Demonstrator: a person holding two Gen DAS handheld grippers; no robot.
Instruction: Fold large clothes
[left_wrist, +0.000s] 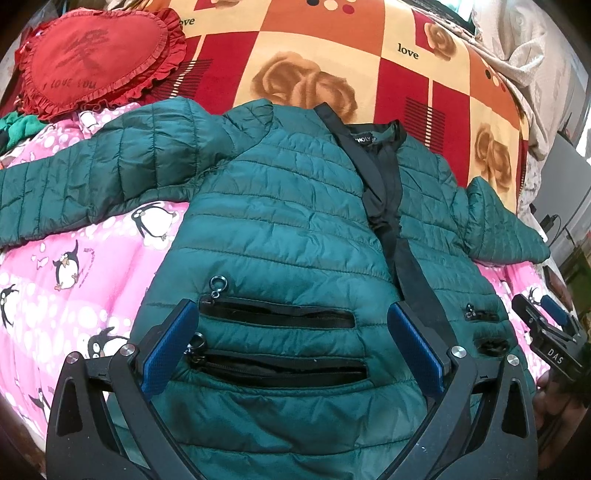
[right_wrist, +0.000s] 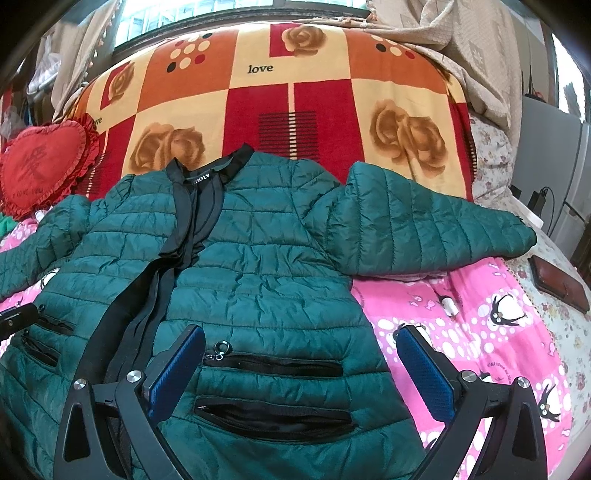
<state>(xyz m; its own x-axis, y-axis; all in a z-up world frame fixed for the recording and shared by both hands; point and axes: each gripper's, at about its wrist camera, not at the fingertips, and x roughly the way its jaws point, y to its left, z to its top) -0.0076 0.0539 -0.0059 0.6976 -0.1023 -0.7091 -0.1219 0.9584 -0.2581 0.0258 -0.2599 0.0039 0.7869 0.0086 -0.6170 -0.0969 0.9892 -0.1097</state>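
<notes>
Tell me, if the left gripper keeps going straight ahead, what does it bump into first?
Probably the green puffer jacket. The open left gripper points along its front, over the zip pockets. How high it hovers above the fabric is unclear.

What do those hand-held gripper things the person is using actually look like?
Each hand-held gripper is a black plastic frame with triangular cutouts and round silver bolts at the joints. The left hand-held gripper and the right hand-held gripper each carry two flat, textured blue pads on the fingers. Seen from the left camera, the right one bears a small white "DAS" label. No cables show.
</notes>
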